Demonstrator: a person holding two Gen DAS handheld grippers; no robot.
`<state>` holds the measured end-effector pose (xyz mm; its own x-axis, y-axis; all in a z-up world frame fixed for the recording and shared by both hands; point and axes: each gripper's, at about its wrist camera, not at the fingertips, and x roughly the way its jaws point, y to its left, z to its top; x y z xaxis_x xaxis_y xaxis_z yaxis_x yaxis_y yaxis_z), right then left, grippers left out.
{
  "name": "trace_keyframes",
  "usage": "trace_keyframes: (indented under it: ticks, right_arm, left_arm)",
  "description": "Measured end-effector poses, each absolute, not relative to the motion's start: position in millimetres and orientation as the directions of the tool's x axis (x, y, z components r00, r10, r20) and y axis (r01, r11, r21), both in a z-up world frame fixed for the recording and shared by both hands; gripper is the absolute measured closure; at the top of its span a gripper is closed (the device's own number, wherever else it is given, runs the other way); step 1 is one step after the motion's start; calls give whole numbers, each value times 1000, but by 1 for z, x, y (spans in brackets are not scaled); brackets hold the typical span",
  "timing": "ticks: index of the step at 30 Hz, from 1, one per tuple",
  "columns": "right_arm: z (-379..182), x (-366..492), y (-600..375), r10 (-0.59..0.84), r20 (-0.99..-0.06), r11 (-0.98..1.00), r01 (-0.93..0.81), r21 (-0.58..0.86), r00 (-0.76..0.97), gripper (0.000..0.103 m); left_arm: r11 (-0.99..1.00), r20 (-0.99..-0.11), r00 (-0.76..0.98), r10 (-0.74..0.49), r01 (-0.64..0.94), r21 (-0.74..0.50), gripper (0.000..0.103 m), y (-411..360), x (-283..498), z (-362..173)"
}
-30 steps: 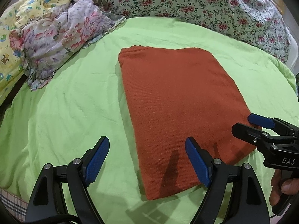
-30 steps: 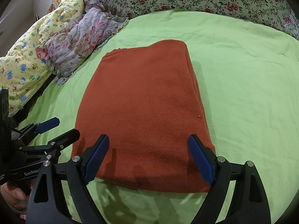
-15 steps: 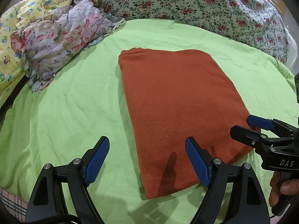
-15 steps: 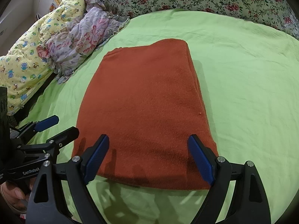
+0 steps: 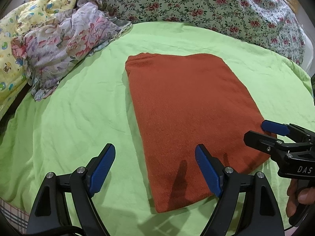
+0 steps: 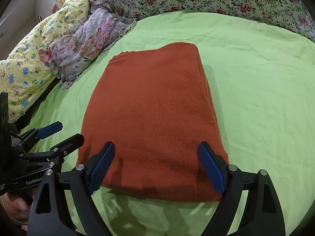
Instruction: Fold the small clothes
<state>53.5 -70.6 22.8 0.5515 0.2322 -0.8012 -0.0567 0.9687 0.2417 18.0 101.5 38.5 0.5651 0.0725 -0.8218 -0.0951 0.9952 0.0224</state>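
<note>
A rust-orange knit garment (image 5: 189,114) lies folded flat into a rectangle on the green bedsheet (image 5: 74,106); it also shows in the right wrist view (image 6: 153,118). My left gripper (image 5: 155,169) is open and empty, hovering over the garment's near left corner. My right gripper (image 6: 157,163) is open and empty, hovering over the garment's near edge. Each gripper shows in the other's view: the right one (image 5: 275,135) at the garment's right corner, the left one (image 6: 59,135) at its left corner.
A crumpled floral cloth (image 5: 63,45) and a yellow cartoon-print quilt (image 6: 25,72) are piled at the left. A floral bedcover (image 5: 206,5) runs along the far side. Green sheet surrounds the garment on all sides.
Both grippers have drawn back slightly toward me and stayed open. The garment has not moved.
</note>
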Motion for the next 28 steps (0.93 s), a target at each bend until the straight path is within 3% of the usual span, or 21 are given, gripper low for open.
trace_keyframes:
  ticks: [28]
  right_arm:
    - [24, 56, -68, 229, -803, 969, -49, 243, 550, 16]
  left_arm:
    - [992, -832, 550, 75, -126, 6, 20, 111, 18, 38]
